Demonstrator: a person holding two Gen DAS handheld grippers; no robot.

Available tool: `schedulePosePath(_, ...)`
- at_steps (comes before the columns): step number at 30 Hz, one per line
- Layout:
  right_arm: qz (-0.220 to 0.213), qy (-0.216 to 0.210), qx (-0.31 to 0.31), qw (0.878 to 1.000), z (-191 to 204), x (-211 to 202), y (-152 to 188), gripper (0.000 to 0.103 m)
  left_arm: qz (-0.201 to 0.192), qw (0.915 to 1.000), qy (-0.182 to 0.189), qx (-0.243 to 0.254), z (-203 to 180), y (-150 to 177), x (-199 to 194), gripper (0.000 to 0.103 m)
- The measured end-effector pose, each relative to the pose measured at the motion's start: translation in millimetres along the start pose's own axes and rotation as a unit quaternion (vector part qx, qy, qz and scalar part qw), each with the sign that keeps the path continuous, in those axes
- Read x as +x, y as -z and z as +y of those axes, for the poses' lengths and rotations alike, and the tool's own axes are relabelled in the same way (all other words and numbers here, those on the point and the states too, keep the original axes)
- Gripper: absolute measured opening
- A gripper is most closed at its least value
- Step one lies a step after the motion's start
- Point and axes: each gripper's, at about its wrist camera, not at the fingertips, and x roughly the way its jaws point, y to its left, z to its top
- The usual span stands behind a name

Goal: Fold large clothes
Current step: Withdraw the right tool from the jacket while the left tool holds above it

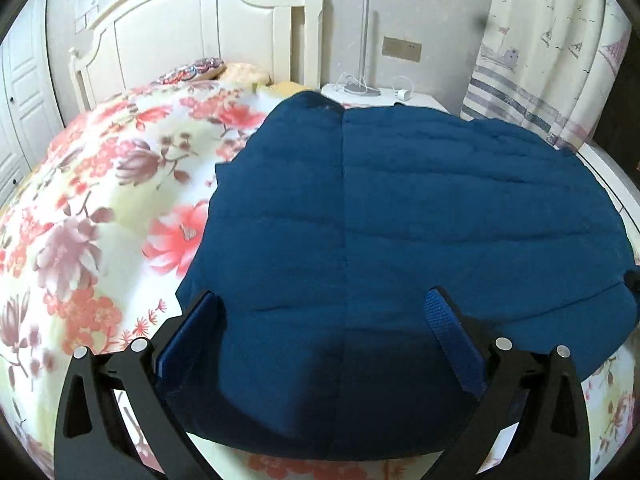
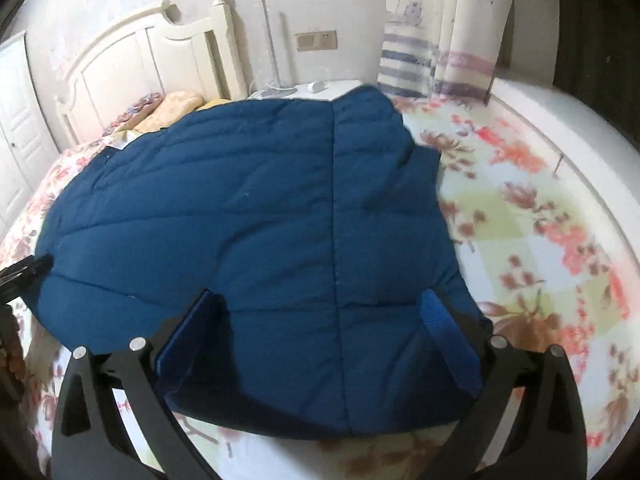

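A large dark blue quilted garment (image 1: 400, 208) lies spread flat on a floral bedspread (image 1: 92, 208). My left gripper (image 1: 324, 300) hovers over the garment's near left part, its blue-padded fingers (image 1: 192, 332) wide apart with only flat cloth between them. In the right wrist view the same garment (image 2: 240, 208) fills the middle. My right gripper (image 2: 320, 300) stands open above its near right part, close to the garment's right edge. A dark tip of the left gripper (image 2: 28, 268) shows at the left edge of the right wrist view.
A cream headboard (image 1: 192, 28) stands at the bed's far end with pillows (image 1: 224, 70) below it. A white nightstand (image 1: 420, 100) with a lamp base and cables sits beside it. Striped curtains (image 1: 552, 48) hang at the right. The bedspread (image 2: 532, 216) lies bare right of the garment.
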Motion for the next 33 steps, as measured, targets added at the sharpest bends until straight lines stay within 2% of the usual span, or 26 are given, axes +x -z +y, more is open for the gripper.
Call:
schedulePosePath(3,0.004,0.014,-0.002,1.000,4.9,2.8,-1.7,0.100,0.008,0.9997,-0.022,0.008,-7.5,-2.8,4.0,0.099)
schedulePosePath(8,0.003,-0.006,0.007,1.000,4.0,1.9,-0.6,0.101,-0.003,0.9999,-0.012,0.008,-2.9,6.1,1.8,0.099)
schedulePosePath(12,0.000,-0.014,0.022,1.000,-5.5,-18.0,6.5,0.100,-0.002,0.9998,-0.014,0.010,-2.9,7.9,1.1,0.099)
schedulePosePath(16,-0.027,-0.080,0.073,0.994,-25.3,-58.3,23.8,0.100,-0.001,0.9999,-0.013,0.011,-2.3,7.7,1.2,0.099)
schedulePosePath(20,0.016,-0.140,0.132,0.981,-42.6,-70.9,55.9,0.100,-0.001,0.9998,-0.015,0.011,-3.1,8.4,0.9,0.099)
schedulePosePath(24,0.035,-0.160,0.144,0.976,-42.9,-63.1,78.5,0.100,-0.002,0.9998,-0.016,0.012,-2.6,8.5,1.2,0.099)
schedulePosePath(28,0.021,-0.174,0.154,0.972,-37.2,-42.2,67.2,0.100,-0.001,0.9998,-0.014,0.011,-2.3,8.4,1.4,0.099)
schedulePosePath(33,0.001,-0.177,0.187,0.966,-20.9,-0.2,26.9,0.101,-0.001,0.9998,-0.016,0.013,-1.5,8.8,2.0,0.099)
